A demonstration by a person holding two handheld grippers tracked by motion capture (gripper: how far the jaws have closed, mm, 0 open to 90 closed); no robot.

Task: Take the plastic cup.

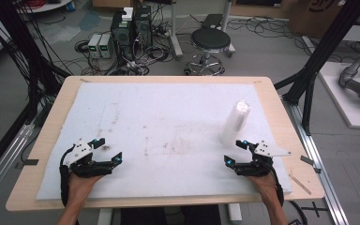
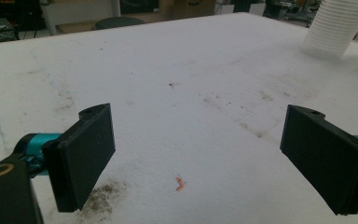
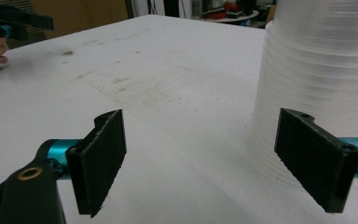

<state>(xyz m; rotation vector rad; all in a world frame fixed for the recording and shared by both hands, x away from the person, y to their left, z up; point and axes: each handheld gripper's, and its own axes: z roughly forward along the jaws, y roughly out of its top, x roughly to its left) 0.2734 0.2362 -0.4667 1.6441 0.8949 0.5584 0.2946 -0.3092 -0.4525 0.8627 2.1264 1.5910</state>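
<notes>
A tall stack of clear plastic cups (image 1: 236,123) stands upside down on the white foam mat (image 1: 168,117), toward the right. My right gripper (image 1: 236,152) rests on the mat just in front of the stack, open with nothing between its jaws. In the right gripper view the stack (image 3: 317,84) rises close behind the right jaw, and the gripper (image 3: 214,161) stays apart from it. My left gripper (image 1: 108,149) sits open near the mat's front left. The left gripper view has the cup stack (image 2: 336,25) far off at the upper right, beyond the open gripper (image 2: 214,161).
The mat covers a wooden table (image 1: 276,103). A dark smudge (image 2: 100,198) and a small orange scrap (image 2: 180,183) lie by the left gripper. Beyond the table stand a black stool (image 1: 209,44), computers (image 1: 131,28) and cables. Black frame posts (image 1: 318,61) flank the table.
</notes>
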